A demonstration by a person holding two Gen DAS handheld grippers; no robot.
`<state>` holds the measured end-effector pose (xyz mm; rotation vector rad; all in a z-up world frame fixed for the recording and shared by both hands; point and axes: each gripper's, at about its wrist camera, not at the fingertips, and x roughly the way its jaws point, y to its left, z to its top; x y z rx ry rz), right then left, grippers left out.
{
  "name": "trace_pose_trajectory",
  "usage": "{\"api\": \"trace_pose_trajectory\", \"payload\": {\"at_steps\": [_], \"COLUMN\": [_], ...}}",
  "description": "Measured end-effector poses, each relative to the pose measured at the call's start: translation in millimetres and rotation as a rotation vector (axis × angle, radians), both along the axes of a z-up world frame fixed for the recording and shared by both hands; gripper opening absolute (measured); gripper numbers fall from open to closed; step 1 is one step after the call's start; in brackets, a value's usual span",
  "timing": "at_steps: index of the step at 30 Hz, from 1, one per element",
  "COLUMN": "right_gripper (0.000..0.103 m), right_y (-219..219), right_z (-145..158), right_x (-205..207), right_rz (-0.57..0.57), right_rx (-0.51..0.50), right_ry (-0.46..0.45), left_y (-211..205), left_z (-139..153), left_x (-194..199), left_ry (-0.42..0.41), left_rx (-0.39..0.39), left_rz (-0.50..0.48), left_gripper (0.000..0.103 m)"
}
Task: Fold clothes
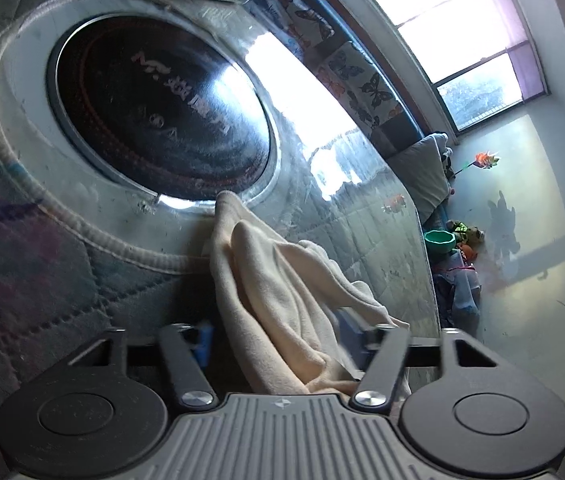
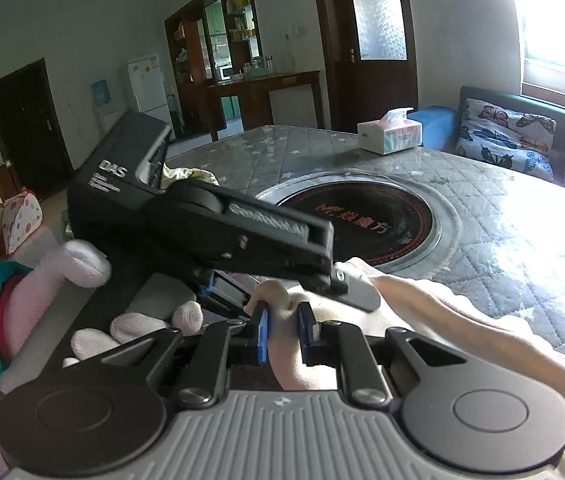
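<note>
At the left of the left wrist view lies the quilted table cover [image 1: 22, 280], with the round black glass plate [image 1: 162, 112] set into it in the upper middle. Just below that plate, in the centre, the cream cloth [image 1: 282, 280] rises in soft ridges and runs down between the fingers of the left gripper [image 1: 278, 336]. Its jaws stand apart. The left pad shows clear of the fabric and the right finger is draped over by it, so the cloth sits between the jaws without being pinched.

In the right wrist view, a white-gloved hand [image 2: 90, 264] at the left carries the left gripper across the middle of the frame. At lower centre the right gripper [image 2: 284, 330] is clenched on a bunched fold of the cloth, blue pads pressing from both sides. The rest of the cloth trails to the lower right, over the table's near edge.

The likely trouble is on the left side. If the hands pull apart while those jaws remain loose, the fabric would probably slide out and the spread would collapse. The right grip holds a wad and not a clean edge, which could give a crooked fold. The part hanging off the near edge may drag the cloth downward.
</note>
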<state>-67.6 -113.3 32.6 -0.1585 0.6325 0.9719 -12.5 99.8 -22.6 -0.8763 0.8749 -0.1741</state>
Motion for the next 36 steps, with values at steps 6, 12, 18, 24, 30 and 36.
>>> {"api": "trace_pose_trajectory", "payload": {"at_steps": [6,12,18,24,30,36], "right_gripper": [0.014,0.014,0.015,0.021,0.024,0.032], "right_y": [0.2,1.9,3.2,-4.7,-19.7,-39.4], "right_z": [-4.0,-6.7,-10.5,-8.8,-7.3,-6.2], "right_x": [-1.8,-2.0,-3.6,-3.6,-1.2,8.1], "right_rz": [0.009,0.012,0.018,0.002,-0.033,-0.115], "right_rx": [-0.003,-0.009,-0.031,-0.032,-0.039,-0.034], "right_ry": [0.007,0.004,-0.004,-0.003,-0.007,-0.003], "left_y": [2.7,-0.1,-1.6,-4.1,-7.4,-9.5], "left_z": [-8.9,-9.5,-9.5,-8.0,-6.0,-4.4], "left_x": [3.0,3.7,3.6,1.8,1.9,2.2], "left_ry": [0.028,0.021,0.017,0.014,0.011,0.011], "left_rx": [-0.04,-0.023,-0.003,0.007,0.022,0.03], "left_rz": [0.006,0.004,-0.005,-0.009,-0.011,-0.013], "left_gripper": [0.032,0.028,0.02,0.019,0.019,0.019]}}
